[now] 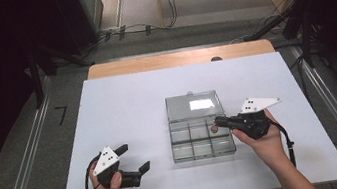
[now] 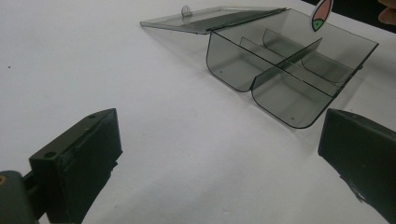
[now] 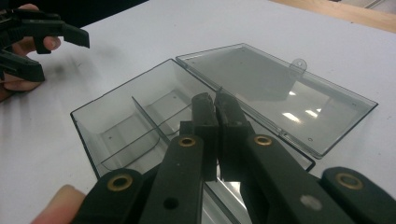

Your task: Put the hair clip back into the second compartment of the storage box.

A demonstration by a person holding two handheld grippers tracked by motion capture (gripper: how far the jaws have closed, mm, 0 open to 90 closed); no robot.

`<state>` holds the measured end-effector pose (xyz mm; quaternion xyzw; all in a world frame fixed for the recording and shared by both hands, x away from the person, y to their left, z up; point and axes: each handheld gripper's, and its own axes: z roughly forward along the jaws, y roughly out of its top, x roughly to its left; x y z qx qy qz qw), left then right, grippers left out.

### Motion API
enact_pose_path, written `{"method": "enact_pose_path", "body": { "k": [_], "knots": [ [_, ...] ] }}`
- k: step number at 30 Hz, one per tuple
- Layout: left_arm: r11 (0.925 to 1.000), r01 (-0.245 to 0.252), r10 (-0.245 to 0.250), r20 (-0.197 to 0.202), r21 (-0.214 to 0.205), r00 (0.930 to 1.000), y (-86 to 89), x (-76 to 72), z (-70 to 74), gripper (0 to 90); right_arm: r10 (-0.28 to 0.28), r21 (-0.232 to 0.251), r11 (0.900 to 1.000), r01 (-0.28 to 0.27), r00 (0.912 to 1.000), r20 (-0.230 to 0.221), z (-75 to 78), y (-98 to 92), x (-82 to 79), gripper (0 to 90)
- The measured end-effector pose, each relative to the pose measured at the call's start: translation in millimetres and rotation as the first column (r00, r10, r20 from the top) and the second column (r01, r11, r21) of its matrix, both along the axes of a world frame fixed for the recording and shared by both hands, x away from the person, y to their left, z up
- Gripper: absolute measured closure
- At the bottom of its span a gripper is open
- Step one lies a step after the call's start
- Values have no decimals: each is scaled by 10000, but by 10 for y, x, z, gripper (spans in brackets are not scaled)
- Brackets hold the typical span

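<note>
A clear plastic compartment box (image 1: 205, 155) stands open in the middle of the white table, its lid (image 1: 193, 105) lying flat behind it. My right gripper (image 1: 218, 120) hovers over the box's right side, shut on a small pink-orange piece (image 1: 214, 129). In the left gripper view that piece (image 2: 321, 14), with a green tip, hangs above a far compartment of the box (image 2: 229, 65). In the right gripper view my right gripper (image 3: 215, 101) has its jaws together over the box (image 3: 93, 116), and the piece is hidden below them. My left gripper (image 1: 134, 158) rests open at the front left, holding nothing.
The white table (image 1: 127, 100) has bare room to the left of and behind the box. A wooden edge (image 1: 151, 62) runs along its far side. Cables lie on the floor beyond. In the right gripper view the left gripper (image 3: 42, 35) and its hand sit at the far left.
</note>
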<state>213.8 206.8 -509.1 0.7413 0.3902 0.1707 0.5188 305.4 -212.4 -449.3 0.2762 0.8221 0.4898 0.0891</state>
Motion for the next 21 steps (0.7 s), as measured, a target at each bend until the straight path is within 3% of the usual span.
{"method": "enact_pose_path", "body": {
  "k": [21],
  "knots": [
    [10000,40,-40,-9,22,10000,-2,0,-1,0,343,-303,9989,-349,9992,-190,-86,224,63,859]
  ]
}}
